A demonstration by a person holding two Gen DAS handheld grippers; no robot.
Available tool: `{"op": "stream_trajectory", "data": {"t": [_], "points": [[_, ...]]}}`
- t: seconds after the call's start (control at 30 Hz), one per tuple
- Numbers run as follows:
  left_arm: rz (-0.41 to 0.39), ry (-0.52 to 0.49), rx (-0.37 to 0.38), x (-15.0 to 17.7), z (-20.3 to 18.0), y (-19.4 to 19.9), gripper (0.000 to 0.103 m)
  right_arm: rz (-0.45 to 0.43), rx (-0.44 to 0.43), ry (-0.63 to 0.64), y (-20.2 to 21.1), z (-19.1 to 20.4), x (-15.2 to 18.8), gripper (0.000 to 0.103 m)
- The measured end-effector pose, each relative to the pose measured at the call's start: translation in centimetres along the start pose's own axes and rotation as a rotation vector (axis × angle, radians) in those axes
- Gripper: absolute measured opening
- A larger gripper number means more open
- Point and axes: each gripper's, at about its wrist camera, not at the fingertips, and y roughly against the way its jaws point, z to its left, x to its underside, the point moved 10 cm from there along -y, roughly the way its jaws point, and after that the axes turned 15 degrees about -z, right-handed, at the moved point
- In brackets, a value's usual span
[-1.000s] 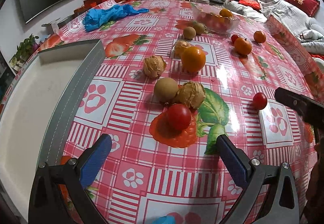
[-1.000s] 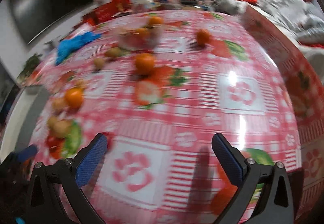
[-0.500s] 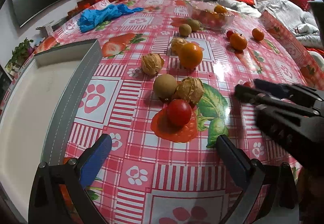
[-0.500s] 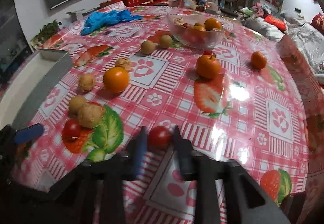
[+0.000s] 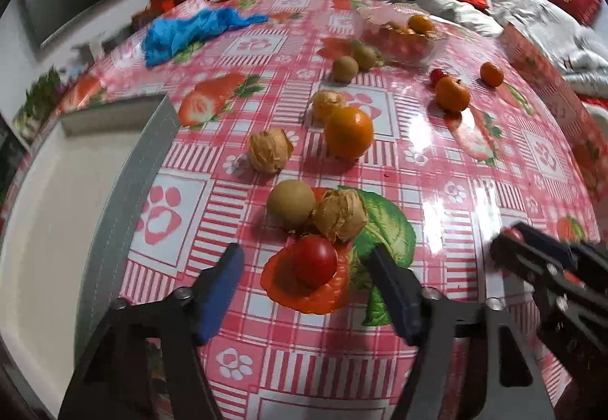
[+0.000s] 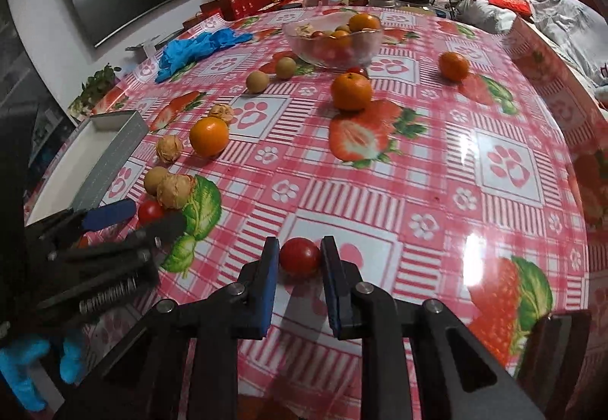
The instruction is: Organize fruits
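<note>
Two small tomatoes are approached for sorting

The right tongs (image 6: 300, 260) are narrowed onto a tomato (image 6: 299, 255) on the near tabletop (image 6: 437, 154), pinching it for pickup. The left tongs (image 5: 306, 268) are spread wide around another tomato (image 5: 314, 260), untouched, near the white tray (image 5: 57, 211) at left.

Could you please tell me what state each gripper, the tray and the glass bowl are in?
Right gripper: shut on cherry tomato.
Left gripper: open, around second cherry tomato, not gripping.
White tray: visible part empty.
Glass bowl: holds fruit.
</note>
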Motion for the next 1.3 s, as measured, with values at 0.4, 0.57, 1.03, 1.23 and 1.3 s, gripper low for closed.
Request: {"op": "stream_trajectory", "data": {"t": [0.4,0.57,1.03,1.23,1.3], "points": [[-0.016,-0.042,0.053,2.0,0.6,3.5,0.024,0.004,-0.021,-0.014,1.5,0.3,1.2,0.025],[-0.023,0.005,0.067,2.4,2.0,5.1,0.024,0.012,-0.029,-0.013,1.8,0.8,1.7,0.025],[-0.117,0.019,0.057,0.0,4.7,9.0,0.024,0.019,-0.067,-0.003,2.5,3.6,1.2,0.025],[-0.151,0.032,0.025,-0.9,6.8,10.3,0.024,0.016,-0.076,0.016,2.4,5.0,0.8,0.025],[-0.157,0.041,0.013,-0.9,7.6,10.6,0.024,0.021,-0.059,0.034,2.1,5.1,1.1,0.025]]}}
